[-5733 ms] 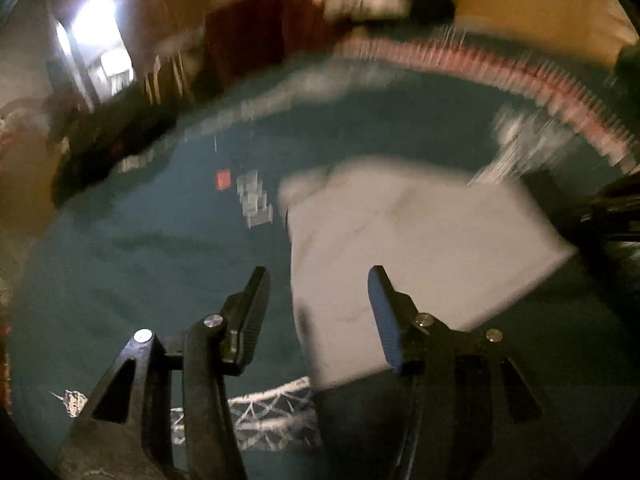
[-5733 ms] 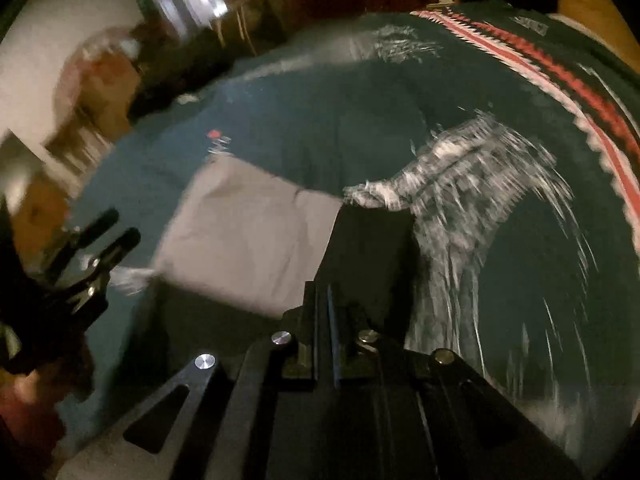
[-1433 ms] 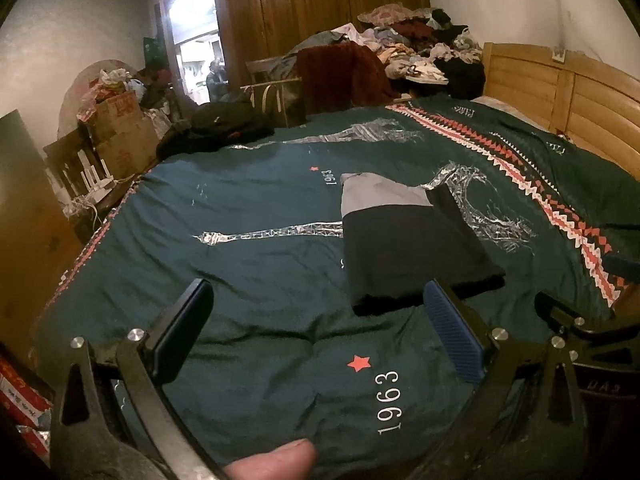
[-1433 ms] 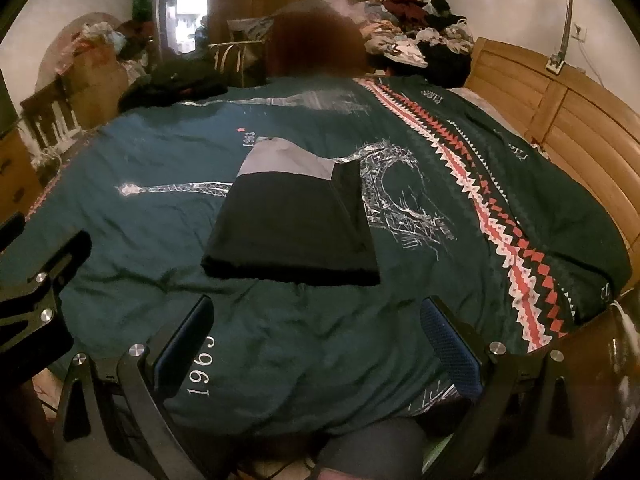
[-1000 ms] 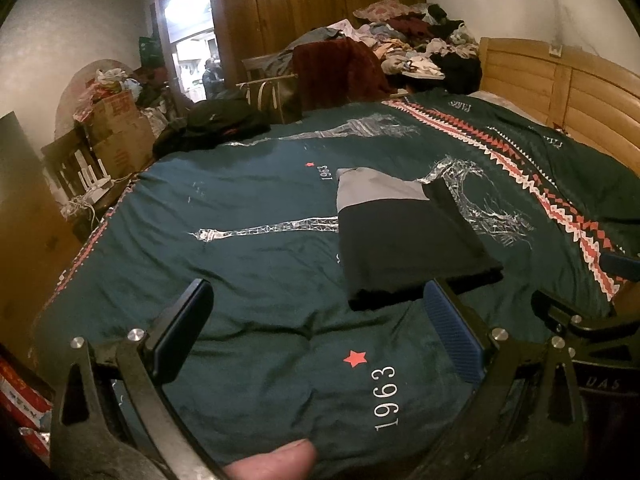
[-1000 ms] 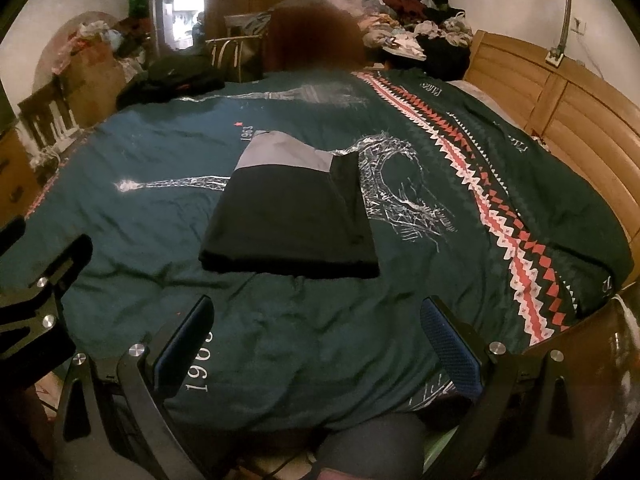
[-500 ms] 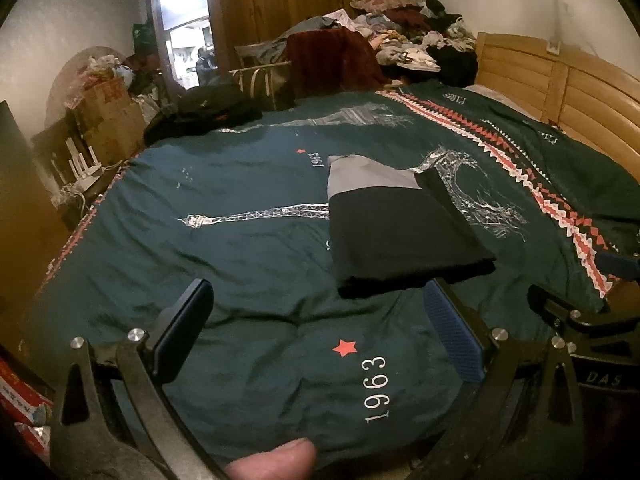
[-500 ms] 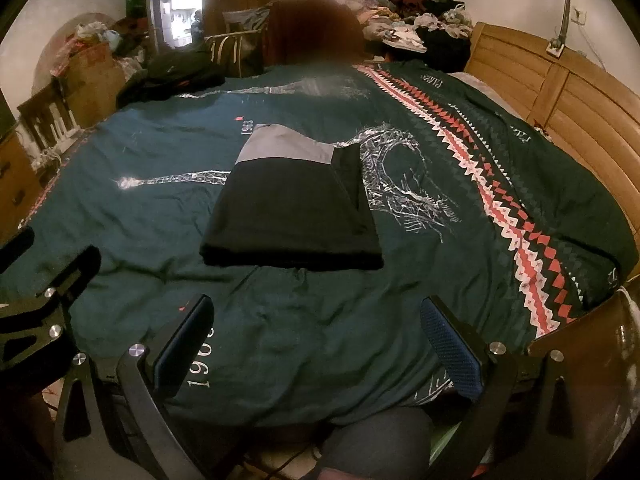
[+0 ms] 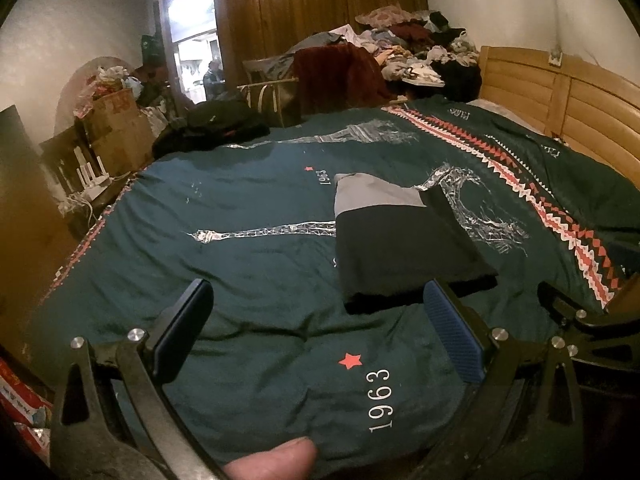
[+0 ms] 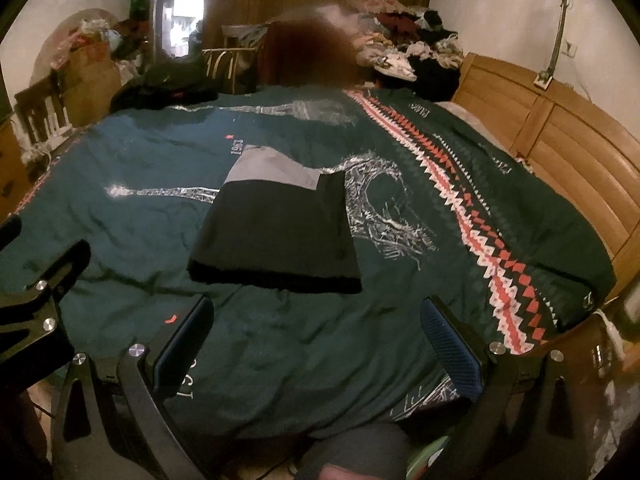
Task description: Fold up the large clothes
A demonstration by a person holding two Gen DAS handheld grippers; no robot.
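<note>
Left view: my left tongs stand wide, holding nothing, over the near edge of the bed cover. The folded garment lies mid-bed, right of centre; bare cover lies on its left.

Right view: my right tongs stand wide, holding nothing. The garment lies flat beyond them; the headboard bounds the right edge.

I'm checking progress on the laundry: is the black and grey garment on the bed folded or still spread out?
Folded. The garment lies as a compact rectangle on the green bedspread, layers stacked at its near edge, no sleeves trailing.
</note>
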